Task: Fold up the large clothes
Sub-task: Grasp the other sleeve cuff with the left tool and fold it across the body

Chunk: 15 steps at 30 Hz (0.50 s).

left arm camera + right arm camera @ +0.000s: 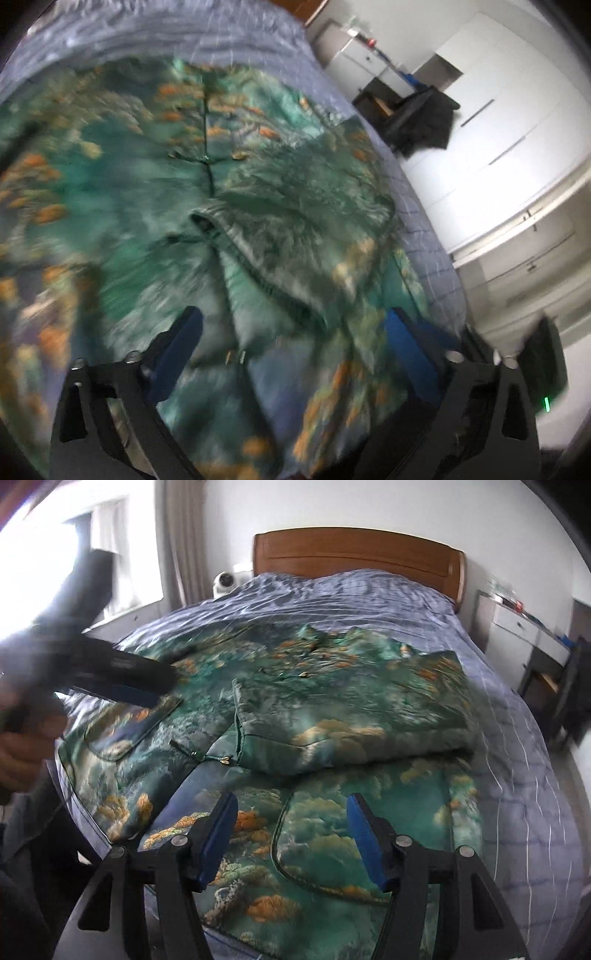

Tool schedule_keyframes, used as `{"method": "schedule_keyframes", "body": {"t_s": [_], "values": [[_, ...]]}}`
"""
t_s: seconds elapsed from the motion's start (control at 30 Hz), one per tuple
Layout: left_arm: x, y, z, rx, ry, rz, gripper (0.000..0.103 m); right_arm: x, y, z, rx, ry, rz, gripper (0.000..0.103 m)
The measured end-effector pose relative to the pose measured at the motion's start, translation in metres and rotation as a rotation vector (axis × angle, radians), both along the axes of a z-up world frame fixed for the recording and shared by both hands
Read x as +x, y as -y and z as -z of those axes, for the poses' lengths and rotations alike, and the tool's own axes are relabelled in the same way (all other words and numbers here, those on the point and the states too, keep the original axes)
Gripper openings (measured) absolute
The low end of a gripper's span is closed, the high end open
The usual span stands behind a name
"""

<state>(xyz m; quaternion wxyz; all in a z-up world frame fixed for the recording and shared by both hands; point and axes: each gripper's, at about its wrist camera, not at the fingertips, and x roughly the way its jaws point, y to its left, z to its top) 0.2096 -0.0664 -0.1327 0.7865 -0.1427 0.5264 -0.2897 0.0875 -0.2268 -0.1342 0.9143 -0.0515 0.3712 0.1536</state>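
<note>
Nearest the right wrist camera, the right gripper (291,834) hangs with its blue pads spread, nothing between them, above the hem end of the garment (325,738) at the foot edge of the bed (517,738). That garment is a big satin robe or coat in green with orange cloud prints, lying flat on the blue checked bedspread and covering most of the bed's middle.

Just past the pads, a rounded pocket outline shows on the near panel. Beyond it, one sleeve (351,723) is already folded in across the chest, cuff edge toward the centre seam. So the judgement here: one sleeve fold is done and the other side is up next.

Over at the left edge of the bed, the left gripper (147,686) comes in blurred, held in a hand (22,746), jaws wide and nothing pinched (its own view confirms it, left gripper (295,332) spread over loose cloth). The other sleeve (122,727) still lies out flat there.

The next move probably calls for closing on that sleeve's cuff or side edge and carrying it across to the middle.

The garment's long axis runs from the foot edge toward the wooden headboard (354,554), collar at the far end, hem near.
</note>
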Motion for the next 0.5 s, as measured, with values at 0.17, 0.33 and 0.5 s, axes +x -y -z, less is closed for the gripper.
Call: {"method": "schedule_keyframes", "body": {"t_s": [0.17, 0.33, 0.5], "values": [[0.035, 0.014, 0.038, 0.006, -0.161, -0.052, 0.068, -0.007, 0.004, -0.004, 0.056, 0.009, 0.029, 0.063], [0.031, 0.022, 0.037, 0.067, -0.143, -0.063, 0.048, -0.009, 0.002, 0.003, 0.064, -0.002, 0.024, 0.063], [0.039, 0.020, 0.034, 0.075, -0.140, -0.072, 0.022, -0.008, 0.002, 0.007, 0.088, -0.015, 0.035, 0.063]]}}
